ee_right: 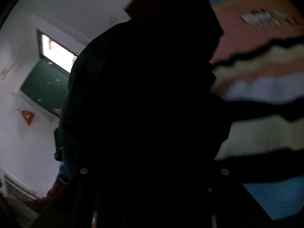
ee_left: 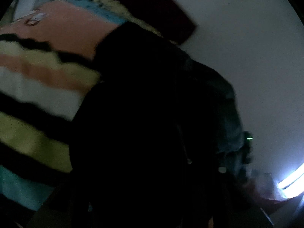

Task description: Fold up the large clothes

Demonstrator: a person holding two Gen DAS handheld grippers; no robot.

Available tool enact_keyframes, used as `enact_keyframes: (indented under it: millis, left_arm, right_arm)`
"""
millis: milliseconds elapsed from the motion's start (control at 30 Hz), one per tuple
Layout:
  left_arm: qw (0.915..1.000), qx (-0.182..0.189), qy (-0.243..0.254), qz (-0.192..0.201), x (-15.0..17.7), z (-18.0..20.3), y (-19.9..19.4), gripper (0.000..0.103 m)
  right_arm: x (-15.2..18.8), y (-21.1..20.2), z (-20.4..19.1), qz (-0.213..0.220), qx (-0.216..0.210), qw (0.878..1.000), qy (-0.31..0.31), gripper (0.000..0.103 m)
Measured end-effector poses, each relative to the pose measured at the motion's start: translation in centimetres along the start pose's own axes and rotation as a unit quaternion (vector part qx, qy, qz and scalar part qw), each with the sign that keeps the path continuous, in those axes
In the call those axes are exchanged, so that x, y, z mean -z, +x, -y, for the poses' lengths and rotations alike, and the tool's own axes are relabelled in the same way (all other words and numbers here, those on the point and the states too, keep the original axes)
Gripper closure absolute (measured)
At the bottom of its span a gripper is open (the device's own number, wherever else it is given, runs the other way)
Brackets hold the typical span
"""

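Claws: both lost in shadow at each frame's bottom edge; grip state cannot be told. Large black fabric garment (ee_left: pixel 144 114) fills the centre of both views, raised before a striped multicoloured fleece blanket (ee_left: pixel 38 72) on the bed. Judgement: no finished fold visible; folding remains.

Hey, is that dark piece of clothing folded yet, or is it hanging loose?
Hanging loose, not folded. The dark garment drapes in front of both cameras above the striped blanket. The pictures are too dark to show the grippers' grip.
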State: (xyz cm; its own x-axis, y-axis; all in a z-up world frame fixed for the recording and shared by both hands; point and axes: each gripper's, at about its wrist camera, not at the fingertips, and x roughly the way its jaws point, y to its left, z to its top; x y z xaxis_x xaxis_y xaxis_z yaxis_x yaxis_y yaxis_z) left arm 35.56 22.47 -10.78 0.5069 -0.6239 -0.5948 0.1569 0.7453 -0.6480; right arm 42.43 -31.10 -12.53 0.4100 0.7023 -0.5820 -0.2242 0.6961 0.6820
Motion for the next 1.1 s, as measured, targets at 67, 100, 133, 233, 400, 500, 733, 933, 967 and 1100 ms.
enact_keyframes:
  millis: [67,100,133,233,400,500,733,933,967,1100]
  left_arm:
    - [0.9995,-0.020,-0.024,0.004,0.0,-2.2,-0.5,0.060]
    - [0.9990,-0.023,-0.036,0.012,-0.2,-3.1,-1.2,0.055]
    - [0.9985,-0.029,-0.041,0.020,-0.3,-3.5,-1.9,0.050]
    - [0.9978,-0.046,-0.034,0.033,0.6,-3.1,-5.1,0.047]
    - [0.9927,-0.105,-0.006,0.059,-0.8,-1.7,-8.9,0.041]
    - [0.9896,-0.125,0.026,0.066,0.0,1.2,-9.4,0.041]
    - [0.9789,-0.138,0.136,0.064,-1.7,14.0,-1.9,0.040]
    - [0.9618,-0.207,0.170,0.055,-4.0,15.3,8.1,0.040]
    - [0.9608,-0.215,0.168,0.050,-4.6,14.7,9.7,0.039]
    - [0.9560,-0.251,0.148,0.035,-7.2,12.4,12.8,0.032]
  right_arm:
    - [0.6,1.6,0.8,0.001,0.030,0.999,0.019,0.063]
    - [0.8,1.6,1.3,0.006,0.049,0.999,0.024,0.058]
    - [1.0,1.1,1.8,0.009,0.065,0.998,0.023,0.050]
    - [1.1,0.0,1.2,0.017,0.104,0.994,0.011,0.037]
    - [0.7,-4.1,-0.6,0.067,0.169,0.983,-0.022,0.016]
    - [0.1,-5.6,-2.4,0.079,0.196,0.976,-0.058,0.016]
    - [0.0,-2.5,-8.9,0.097,0.193,0.965,-0.149,0.016]
    - [-1.8,3.7,-11.1,0.093,0.214,0.956,-0.178,0.016]
    - [-1.9,4.6,-11.3,0.088,0.227,0.952,-0.186,0.016]
    - [-4.0,7.4,-10.5,0.083,0.252,0.945,-0.192,0.016]
